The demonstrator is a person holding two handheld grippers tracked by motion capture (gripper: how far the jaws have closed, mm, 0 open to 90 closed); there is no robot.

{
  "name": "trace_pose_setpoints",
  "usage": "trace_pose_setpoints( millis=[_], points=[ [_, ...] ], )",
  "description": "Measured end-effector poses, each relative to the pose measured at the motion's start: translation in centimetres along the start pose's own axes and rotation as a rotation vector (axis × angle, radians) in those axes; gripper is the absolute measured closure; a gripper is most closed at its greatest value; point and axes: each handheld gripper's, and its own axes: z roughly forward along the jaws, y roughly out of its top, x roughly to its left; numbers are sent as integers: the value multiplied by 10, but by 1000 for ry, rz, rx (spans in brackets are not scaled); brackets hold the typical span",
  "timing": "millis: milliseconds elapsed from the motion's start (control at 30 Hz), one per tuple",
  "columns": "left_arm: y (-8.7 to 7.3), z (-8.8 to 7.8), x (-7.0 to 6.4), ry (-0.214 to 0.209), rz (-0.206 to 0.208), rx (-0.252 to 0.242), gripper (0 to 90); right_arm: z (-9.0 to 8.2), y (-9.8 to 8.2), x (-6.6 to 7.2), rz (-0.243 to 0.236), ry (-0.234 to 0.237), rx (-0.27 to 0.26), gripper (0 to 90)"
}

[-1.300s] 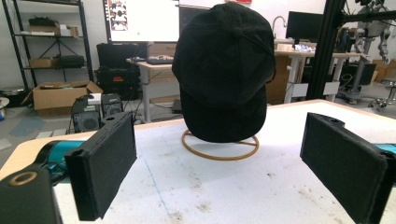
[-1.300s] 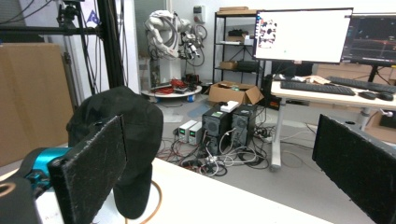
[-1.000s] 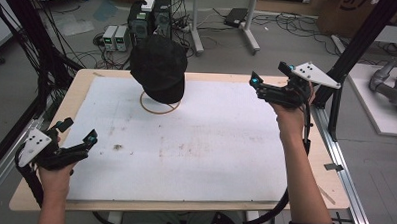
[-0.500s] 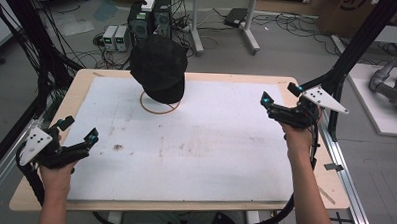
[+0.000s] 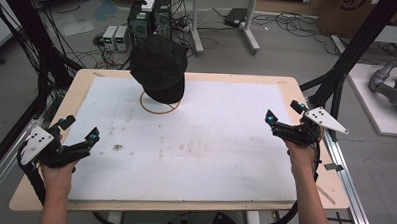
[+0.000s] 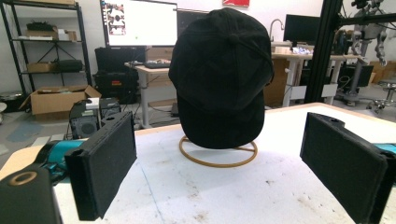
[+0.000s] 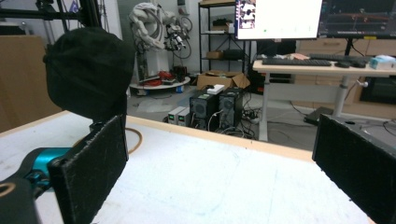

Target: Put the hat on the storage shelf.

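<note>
Here the black cap (image 5: 159, 68) is sitting on a stand with a wooden ring base (image 5: 159, 105) at the table's (image 5: 199, 187) far edge, while the left gripper (image 5: 79, 135) and right gripper (image 5: 282, 118) are hovering well short of the cap, jaws spread wide and holding nothing, likely readying a two-sided grab

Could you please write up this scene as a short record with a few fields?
surface: white table top with a wooden edge
main item: black cap sitting on a stand with a wooden ring base, at the far side of the table
left hand-held gripper: open, near the left edge, holding nothing
right hand-held gripper: open, near the right edge, holding nothing
contact: neither touches the cap
</note>
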Motion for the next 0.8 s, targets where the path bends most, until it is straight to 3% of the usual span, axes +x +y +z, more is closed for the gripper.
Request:
trace_pose_setpoints(
  millis=[267,500,700,800],
  points=[
    [0,0,0,1,2,-2,109,-3,-15,1,4,-1,11,31],
    [0,0,0,-1,3,-3,109,-8,-25,0,-8,-9,-11,31],
    [1,0,1,1,1,-7,109,-13,-36,-3,14,-14,-18,31],
    [1,0,1,4,2,-7,108,-13,-39,-3,16,-26,8,31]
  ],
)
